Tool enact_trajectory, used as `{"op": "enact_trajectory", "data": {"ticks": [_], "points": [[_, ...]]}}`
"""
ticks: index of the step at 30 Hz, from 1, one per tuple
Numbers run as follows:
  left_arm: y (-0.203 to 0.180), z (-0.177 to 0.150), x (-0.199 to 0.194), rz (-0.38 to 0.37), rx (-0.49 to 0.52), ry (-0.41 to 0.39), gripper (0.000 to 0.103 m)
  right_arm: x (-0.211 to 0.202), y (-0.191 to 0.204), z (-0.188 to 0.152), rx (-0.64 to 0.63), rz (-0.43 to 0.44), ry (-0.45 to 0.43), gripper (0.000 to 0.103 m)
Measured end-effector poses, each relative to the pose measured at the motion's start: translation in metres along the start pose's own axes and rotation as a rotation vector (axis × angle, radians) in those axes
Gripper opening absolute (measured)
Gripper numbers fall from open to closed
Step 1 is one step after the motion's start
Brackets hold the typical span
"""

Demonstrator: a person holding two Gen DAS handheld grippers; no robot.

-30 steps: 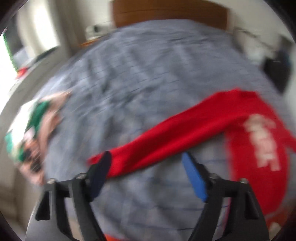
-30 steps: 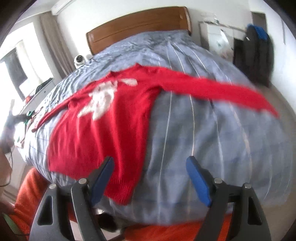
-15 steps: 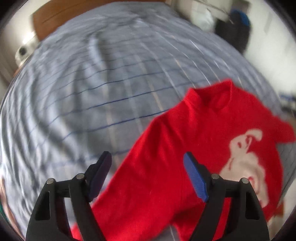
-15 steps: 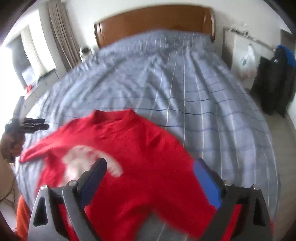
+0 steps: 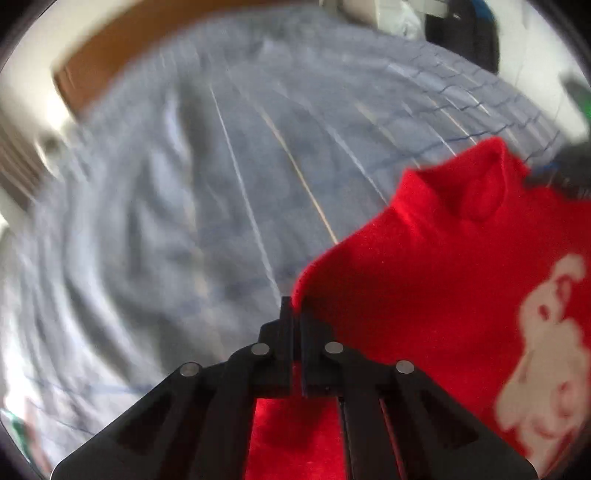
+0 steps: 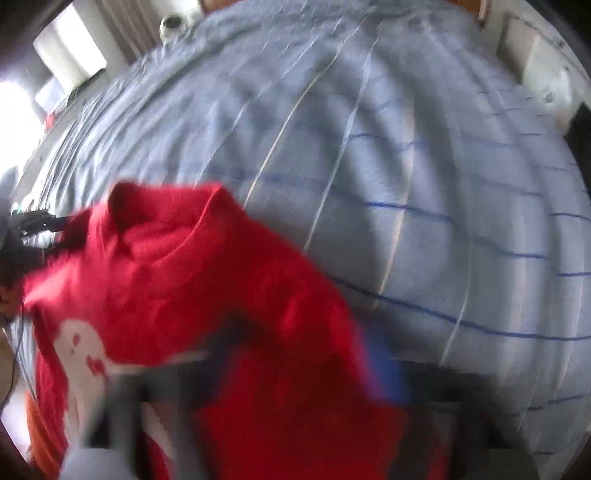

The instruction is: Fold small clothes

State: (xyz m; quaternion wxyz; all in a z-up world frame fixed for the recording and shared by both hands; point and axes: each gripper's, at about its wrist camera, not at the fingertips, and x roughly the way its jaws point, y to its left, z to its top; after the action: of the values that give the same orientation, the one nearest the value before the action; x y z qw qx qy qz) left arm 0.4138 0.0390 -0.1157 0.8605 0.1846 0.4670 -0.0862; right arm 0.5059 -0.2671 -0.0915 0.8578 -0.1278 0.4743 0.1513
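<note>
A red sweater [image 5: 443,295] with a white figure print [image 5: 546,350] lies on the blue-grey checked bedcover [image 5: 184,221], its collar [image 5: 480,184] pointing up the bed. My left gripper [image 5: 293,314] is closing tight, its fingers pressed together on a raised fold at the sweater's shoulder edge. In the right wrist view the sweater [image 6: 184,277] drapes over my right gripper [image 6: 303,358], which is badly blurred. Its blue pad [image 6: 384,369] shows beside the red fabric as the jaws close on it. The left gripper [image 6: 33,225] appears at that view's left edge.
A wooden headboard [image 5: 129,48] stands at the far end of the bed. Dark clothes [image 5: 461,33] hang at the back right, beside a white cabinet [image 6: 546,74]. A small white device [image 6: 173,22] sits by the headboard. Something orange [image 6: 40,424] shows below the bed's near edge.
Both grippers swept in from the sleeves to the sweater's shoulders with jaws wide open. Now both have closed on the red fabric and the shoulders are bunched up.
</note>
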Motion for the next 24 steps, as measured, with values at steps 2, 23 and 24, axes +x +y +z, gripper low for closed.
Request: {"op": "enact_trajectory", "data": {"ticks": [2, 23, 24], "points": [[0.007, 0.007, -0.006, 0.088, -0.023, -0.049, 0.0, -0.014, 0.011, 0.004, -0.036, -0.088, -0.059, 0.007], [0.085, -0.128, -0.189, 0.043, -0.343, -0.171, 0.076, -0.185, 0.014, -0.124, 0.067, 0.008, -0.383, 0.07], [0.075, -0.155, -0.203, 0.024, -0.343, -0.142, 0.076, -0.201, 0.018, -0.15, 0.05, 0.036, -0.385, 0.071]]}}
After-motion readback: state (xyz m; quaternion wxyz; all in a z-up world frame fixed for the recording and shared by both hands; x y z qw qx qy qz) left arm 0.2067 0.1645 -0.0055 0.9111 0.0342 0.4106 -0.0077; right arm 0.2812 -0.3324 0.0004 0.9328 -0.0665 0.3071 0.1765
